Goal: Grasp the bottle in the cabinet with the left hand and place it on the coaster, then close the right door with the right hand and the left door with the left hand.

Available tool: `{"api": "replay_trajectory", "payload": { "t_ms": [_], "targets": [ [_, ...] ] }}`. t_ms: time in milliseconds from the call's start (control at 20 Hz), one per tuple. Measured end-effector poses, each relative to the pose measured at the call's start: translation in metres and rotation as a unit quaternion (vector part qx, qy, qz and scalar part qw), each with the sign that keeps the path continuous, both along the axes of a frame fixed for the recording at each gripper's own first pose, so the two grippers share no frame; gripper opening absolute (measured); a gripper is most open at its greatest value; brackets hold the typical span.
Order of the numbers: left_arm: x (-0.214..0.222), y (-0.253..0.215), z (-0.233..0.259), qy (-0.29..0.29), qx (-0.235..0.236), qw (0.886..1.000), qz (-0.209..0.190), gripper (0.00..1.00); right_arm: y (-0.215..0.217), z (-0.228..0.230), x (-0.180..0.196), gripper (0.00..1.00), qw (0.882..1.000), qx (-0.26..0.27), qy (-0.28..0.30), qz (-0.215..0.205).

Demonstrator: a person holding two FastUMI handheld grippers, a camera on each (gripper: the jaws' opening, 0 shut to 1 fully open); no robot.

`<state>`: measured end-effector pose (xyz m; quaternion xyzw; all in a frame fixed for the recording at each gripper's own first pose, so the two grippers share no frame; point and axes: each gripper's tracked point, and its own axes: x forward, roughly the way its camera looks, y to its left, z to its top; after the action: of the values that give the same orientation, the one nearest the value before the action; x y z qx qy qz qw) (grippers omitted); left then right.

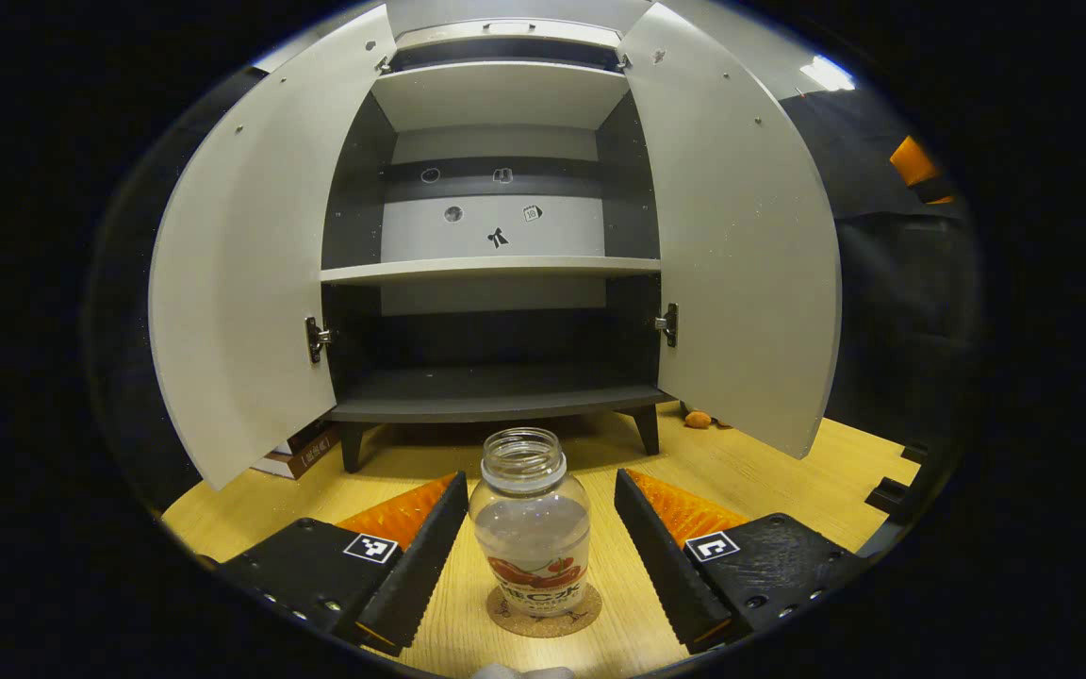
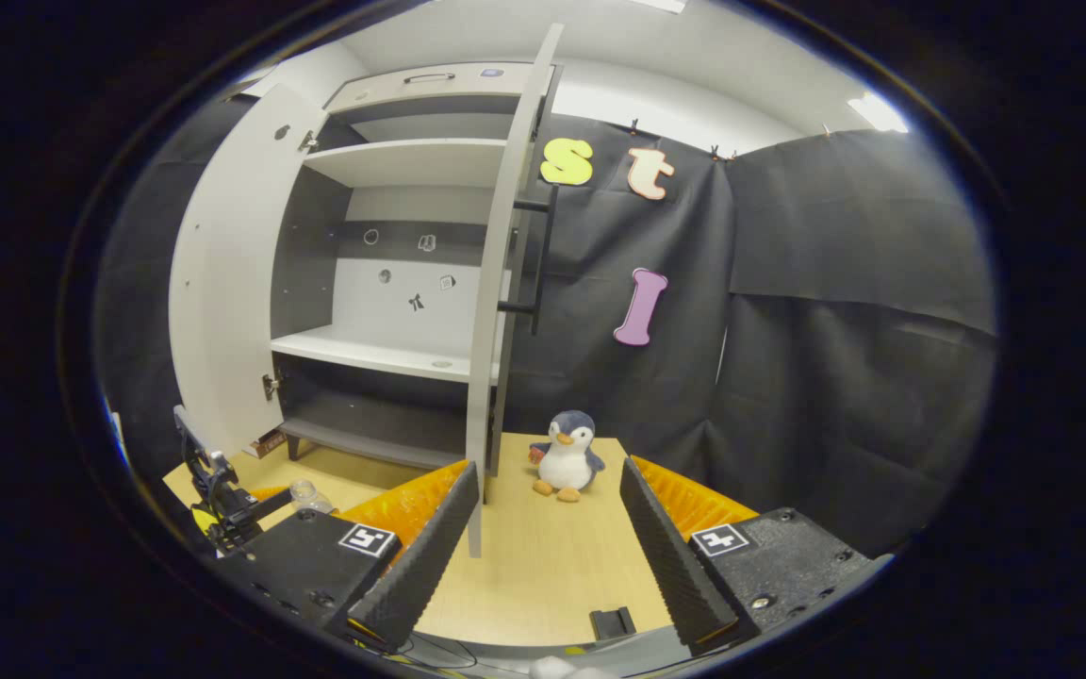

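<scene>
The bottle point(image 1: 531, 528) is found upright on the coaster point(image 1: 544, 611), on the table point(image 1: 769, 471) in front of the cabinet point(image 1: 496, 273), with its mouth uncapped. The left claw point(image 1: 540, 552) stands apart, one finger on either side of the bottle, neither touching it. Placement is judged complete; both doors are yet to be closed.

The step in hand is judged to be the closing of the right door point(image 2: 496, 283). In the right gripper view the right claw point(image 2: 548, 556) is held apart on nothing, with the door's lower edge near its left-hand finger and the door seen almost edge-on. It is advised that the door be pushed on its outer face near the free edge or the bar handle point(image 2: 543, 255), swung steadily, and eased near the frame so the light cabinet is not jolted. The left claw should be drawn straight back first, so that the bottle is not clipped.

The bottle is clear, rounded plastic or glass with a threaded neck and a printed label band; it appears to hold clear liquid, though this is uncertain. The coaster is a thin cork-like disc. The doors are flat, matt, pale panels with metal hinges point(image 1: 317, 338); the shelves point(image 1: 491, 271) are pale against a dark interior. The table is light wood-grain. A soft plush penguin point(image 2: 566, 455) sits beyond the right door.
</scene>
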<state>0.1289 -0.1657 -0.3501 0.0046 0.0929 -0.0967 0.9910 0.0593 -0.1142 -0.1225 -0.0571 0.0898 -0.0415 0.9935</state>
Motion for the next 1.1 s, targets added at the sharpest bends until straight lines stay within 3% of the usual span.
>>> {"api": "replay_trajectory", "payload": {
  "t_ms": [300,500,800,1100],
  "targets": [
    [-0.014,0.017,0.02,0.005,0.003,1.0,0.009,0.95,-0.001,0.011,0.0,0.99,1.0,0.002,-0.002,-0.009],
    [-0.043,0.025,0.053,0.006,0.003,1.0,-0.004,0.95,0.003,0.047,-0.004,0.99,0.999,0.003,-0.027,-0.02],
    [-0.074,0.054,0.141,-0.005,-0.01,1.0,0.002,0.95,0.012,0.094,-0.015,0.99,0.997,-0.003,-0.065,-0.033],
    [-0.079,0.128,0.238,-0.043,0.012,0.997,0.063,0.96,0.004,0.123,-0.015,0.99,0.994,0.03,-0.091,-0.043]
  ]
}}
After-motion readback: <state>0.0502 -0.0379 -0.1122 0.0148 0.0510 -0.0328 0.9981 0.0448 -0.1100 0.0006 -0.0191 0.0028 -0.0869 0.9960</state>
